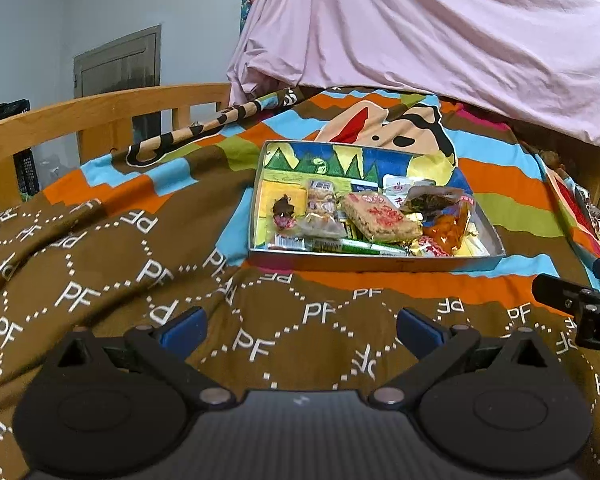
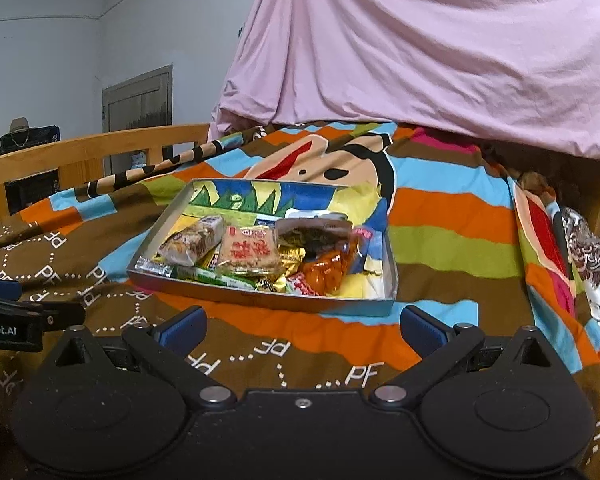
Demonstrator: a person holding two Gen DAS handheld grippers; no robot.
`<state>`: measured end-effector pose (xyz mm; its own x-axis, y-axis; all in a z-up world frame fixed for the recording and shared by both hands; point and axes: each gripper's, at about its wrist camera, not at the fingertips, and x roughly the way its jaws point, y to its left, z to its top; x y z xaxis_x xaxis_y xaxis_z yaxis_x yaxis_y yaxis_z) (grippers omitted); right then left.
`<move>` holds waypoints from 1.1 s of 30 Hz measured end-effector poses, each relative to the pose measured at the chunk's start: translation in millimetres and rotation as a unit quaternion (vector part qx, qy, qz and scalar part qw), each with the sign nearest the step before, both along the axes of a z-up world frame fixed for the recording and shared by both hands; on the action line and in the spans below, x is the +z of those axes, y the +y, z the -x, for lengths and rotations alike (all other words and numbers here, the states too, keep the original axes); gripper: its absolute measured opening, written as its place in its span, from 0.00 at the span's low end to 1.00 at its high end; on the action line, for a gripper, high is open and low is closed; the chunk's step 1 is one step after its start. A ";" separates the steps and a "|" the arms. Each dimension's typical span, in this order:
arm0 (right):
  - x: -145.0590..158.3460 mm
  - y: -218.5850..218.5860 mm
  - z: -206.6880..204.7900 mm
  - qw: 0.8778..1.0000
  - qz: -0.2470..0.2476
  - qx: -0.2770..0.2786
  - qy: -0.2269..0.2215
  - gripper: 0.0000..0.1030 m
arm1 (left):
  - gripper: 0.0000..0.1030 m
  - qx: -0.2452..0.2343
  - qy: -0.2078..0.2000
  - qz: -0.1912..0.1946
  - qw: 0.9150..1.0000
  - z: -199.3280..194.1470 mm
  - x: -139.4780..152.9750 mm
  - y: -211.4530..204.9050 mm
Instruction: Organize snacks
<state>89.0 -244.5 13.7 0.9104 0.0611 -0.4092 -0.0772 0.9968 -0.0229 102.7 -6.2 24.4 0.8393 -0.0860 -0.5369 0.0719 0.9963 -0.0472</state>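
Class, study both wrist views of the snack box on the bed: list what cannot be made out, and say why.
- Snacks at the bottom of the box: covered by the rice cake packet and others, both views.
- Packet print: too small, both views.
- Right gripper in the left view: cut off by the edge.
- Whatever is under the pink sheet: draped over.

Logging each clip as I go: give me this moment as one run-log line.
left gripper: open, empty | right gripper: open, empty | snack tray: on bedspread, full of snacks | both short of tray
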 end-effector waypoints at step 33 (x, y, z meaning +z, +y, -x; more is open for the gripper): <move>-23.1 7.8 1.8 0.999 0.002 0.029 0.027 0.99 | 1.00 0.007 0.025 -0.007 1.000 3.2 -17.8 3.2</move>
